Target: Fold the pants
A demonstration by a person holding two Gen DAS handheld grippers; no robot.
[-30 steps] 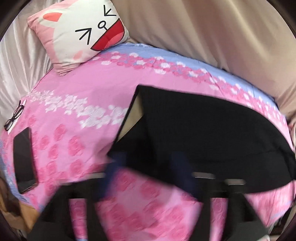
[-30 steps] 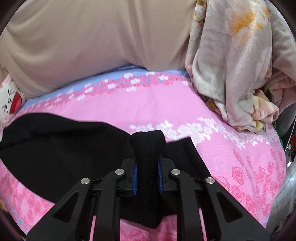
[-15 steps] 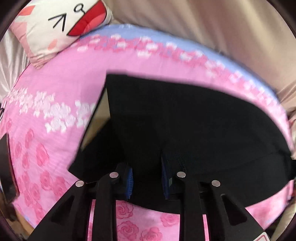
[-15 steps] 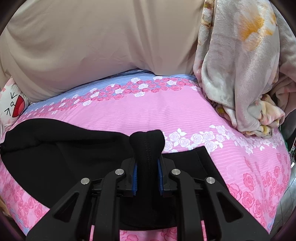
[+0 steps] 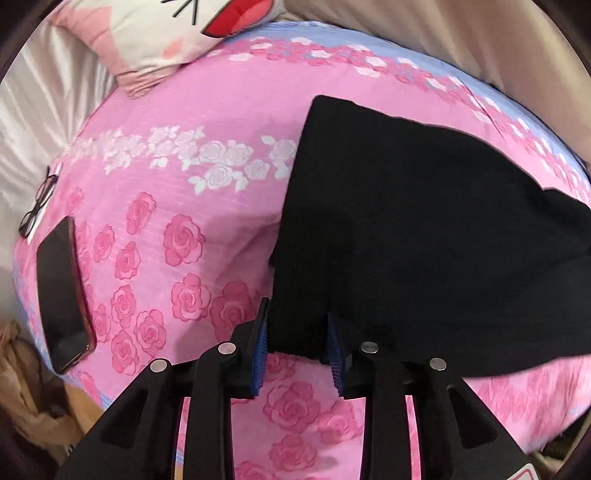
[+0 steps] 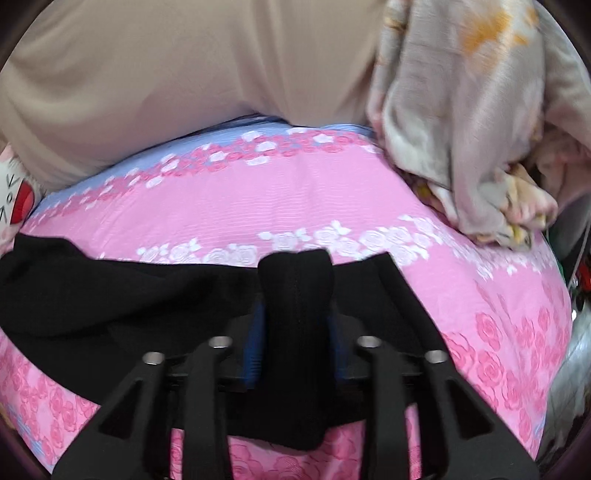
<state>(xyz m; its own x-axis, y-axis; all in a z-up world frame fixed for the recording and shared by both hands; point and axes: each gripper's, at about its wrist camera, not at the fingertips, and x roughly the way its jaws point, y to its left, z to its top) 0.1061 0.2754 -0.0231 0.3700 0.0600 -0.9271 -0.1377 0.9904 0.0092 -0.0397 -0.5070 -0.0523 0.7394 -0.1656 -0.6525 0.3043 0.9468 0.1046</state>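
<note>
The black pants (image 5: 413,221) lie spread on a pink rose-print bedsheet (image 5: 192,206). In the left wrist view my left gripper (image 5: 297,332) is shut on the pants' near left corner, with the cloth bunched between the blue pads (image 5: 260,347). In the right wrist view my right gripper (image 6: 295,332) is shut on a fold of the pants (image 6: 110,295), which sticks up between the fingers. The rest of the pants trails off to the left there.
A cat-face pillow (image 5: 173,33) lies at the bed's far left. A dark phone (image 5: 61,295) and glasses (image 5: 38,199) rest on the sheet's left edge. A crumpled floral blanket (image 6: 472,110) is piled at the right. A beige curtain (image 6: 184,74) hangs behind the bed.
My left gripper moved in onto the pants' near left corner and closed on it. The pale inner lining seen earlier is now covered. My right gripper kept its grip.
</note>
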